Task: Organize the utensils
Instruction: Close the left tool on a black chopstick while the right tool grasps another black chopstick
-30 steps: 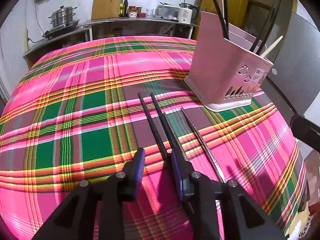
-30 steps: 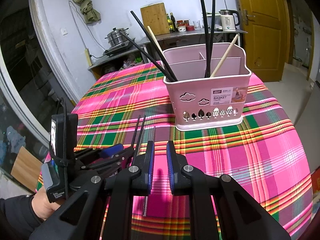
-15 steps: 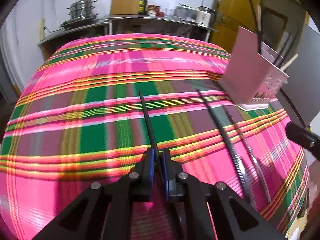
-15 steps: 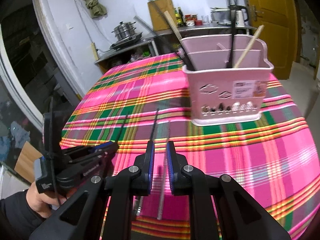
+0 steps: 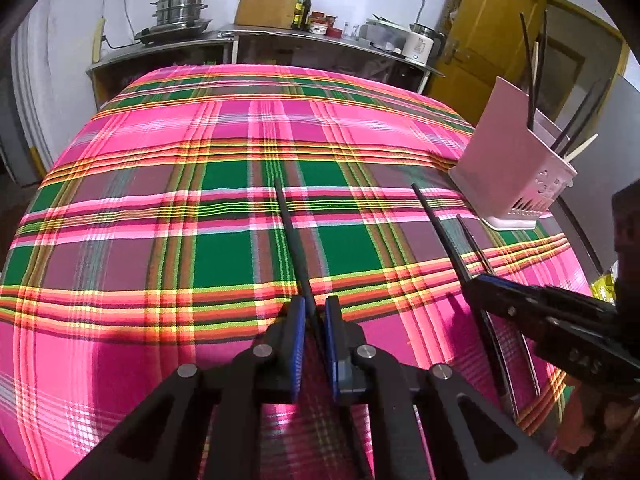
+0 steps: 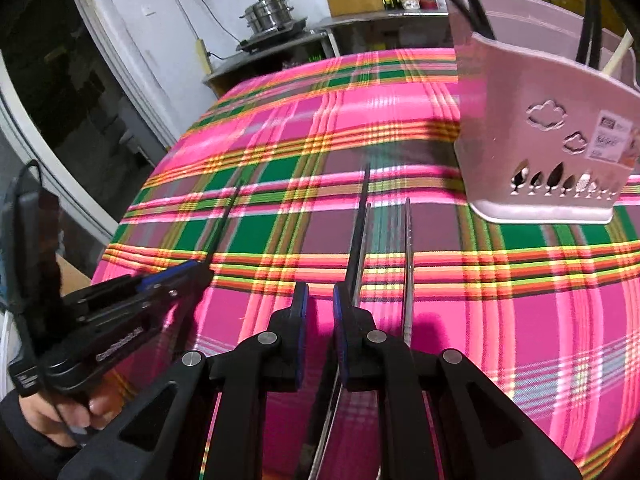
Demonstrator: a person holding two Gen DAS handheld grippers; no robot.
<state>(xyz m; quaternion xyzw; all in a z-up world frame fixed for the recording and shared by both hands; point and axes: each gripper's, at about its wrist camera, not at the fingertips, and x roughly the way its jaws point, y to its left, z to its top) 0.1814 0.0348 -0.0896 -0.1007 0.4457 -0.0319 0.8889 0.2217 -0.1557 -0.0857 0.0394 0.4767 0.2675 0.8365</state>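
My left gripper point(image 5: 312, 305) is shut on one end of a black chopstick point(image 5: 289, 232), which points away over the plaid tablecloth point(image 5: 160, 200). The right wrist view shows that same gripper point(image 6: 198, 271) at the left with its chopstick point(image 6: 224, 220). My right gripper point(image 6: 320, 297) hovers low with a narrow gap between its pads and nothing in it. A second black chopstick point(image 6: 357, 236) runs under its right finger, and a metal chopstick point(image 6: 408, 264) lies beside it. The pink utensil basket point(image 6: 540, 148) point(image 5: 508, 160) holds several chopsticks upright.
A counter point(image 5: 248, 38) behind the table carries a steel pot point(image 5: 180, 6), a cutting board, bottles and a kettle point(image 5: 418, 42). A yellow door point(image 5: 488, 20) stands at the back right. A person's hand point(image 6: 68, 416) holds the left gripper by the table's left edge.
My left gripper closed on one black chopstick and carried it left, away from the other. My right gripper came down and forward over the black and metal chopsticks, nearer the basket.
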